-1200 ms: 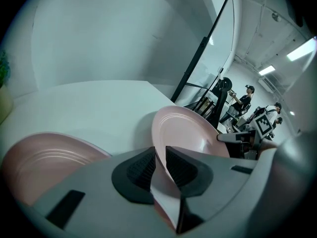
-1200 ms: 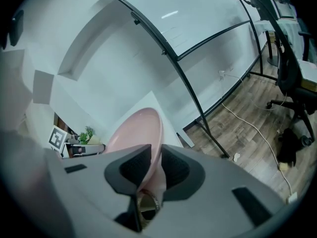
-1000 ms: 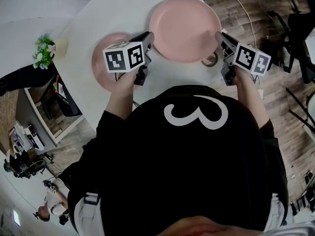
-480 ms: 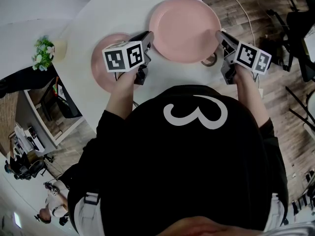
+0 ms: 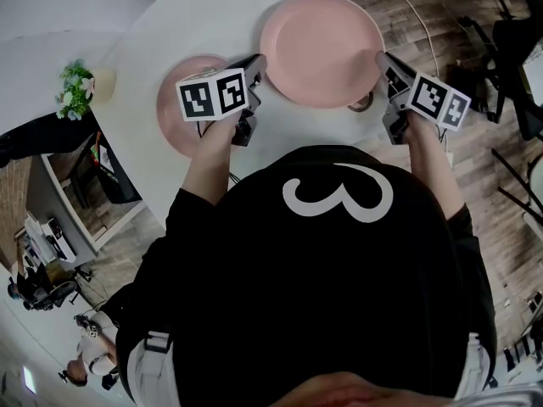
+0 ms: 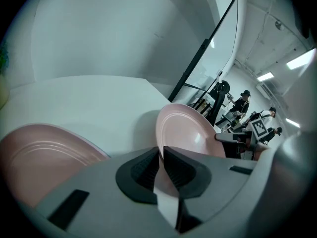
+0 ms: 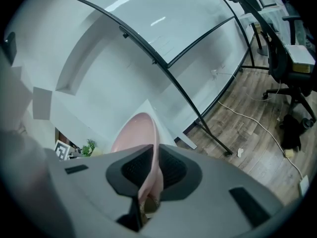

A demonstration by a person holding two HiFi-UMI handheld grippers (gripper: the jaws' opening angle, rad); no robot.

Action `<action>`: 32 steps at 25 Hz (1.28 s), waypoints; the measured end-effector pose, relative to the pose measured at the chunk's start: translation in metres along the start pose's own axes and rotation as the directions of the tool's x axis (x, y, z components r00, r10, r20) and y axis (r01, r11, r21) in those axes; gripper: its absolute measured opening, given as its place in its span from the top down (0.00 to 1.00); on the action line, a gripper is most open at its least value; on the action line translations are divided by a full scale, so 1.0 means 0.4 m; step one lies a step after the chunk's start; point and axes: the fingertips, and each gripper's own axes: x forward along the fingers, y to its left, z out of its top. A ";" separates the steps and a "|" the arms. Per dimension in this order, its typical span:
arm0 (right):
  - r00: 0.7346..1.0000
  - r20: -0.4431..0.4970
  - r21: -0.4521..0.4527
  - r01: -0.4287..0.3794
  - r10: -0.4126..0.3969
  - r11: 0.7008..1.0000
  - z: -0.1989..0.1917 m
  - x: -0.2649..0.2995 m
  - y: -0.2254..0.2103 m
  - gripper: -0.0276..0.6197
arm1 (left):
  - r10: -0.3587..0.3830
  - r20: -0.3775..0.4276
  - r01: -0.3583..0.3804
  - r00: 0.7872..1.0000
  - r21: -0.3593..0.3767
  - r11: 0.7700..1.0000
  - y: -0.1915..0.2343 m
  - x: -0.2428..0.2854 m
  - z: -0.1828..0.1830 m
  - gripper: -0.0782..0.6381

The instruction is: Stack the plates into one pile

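A large pink plate (image 5: 321, 45) lies on the white table (image 5: 195, 24), between my two grippers. My left gripper (image 5: 259, 64) has the plate's left rim (image 6: 183, 133) between its pads. My right gripper (image 5: 380, 58) has the right rim (image 7: 136, 133) between its pads. Both pairs of jaws have just been closing, and their pads now press on the rim. A smaller pink plate (image 5: 174, 130) sits flat at the left, partly hidden under my left gripper and its marker cube. The left gripper view shows it at the lower left (image 6: 44, 157).
A small potted plant (image 5: 76, 87) stands at the table's left edge. A ring-shaped roll (image 5: 365, 104) lies on the table by the large plate's near right rim. Beyond the table's right edge are wooden floor, a cable and office chairs (image 7: 290, 78).
The large plate and my right gripper have shifted a little to the right in the head view. My left gripper and the smaller plate have stayed where they were.
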 end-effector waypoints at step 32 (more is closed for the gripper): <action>0.986 -0.002 -0.107 -0.168 0.169 0.980 -0.013 -0.111 0.212 0.88 | 0.084 0.227 -0.077 0.970 -0.041 0.996 -0.060 -0.293 -0.059 0.84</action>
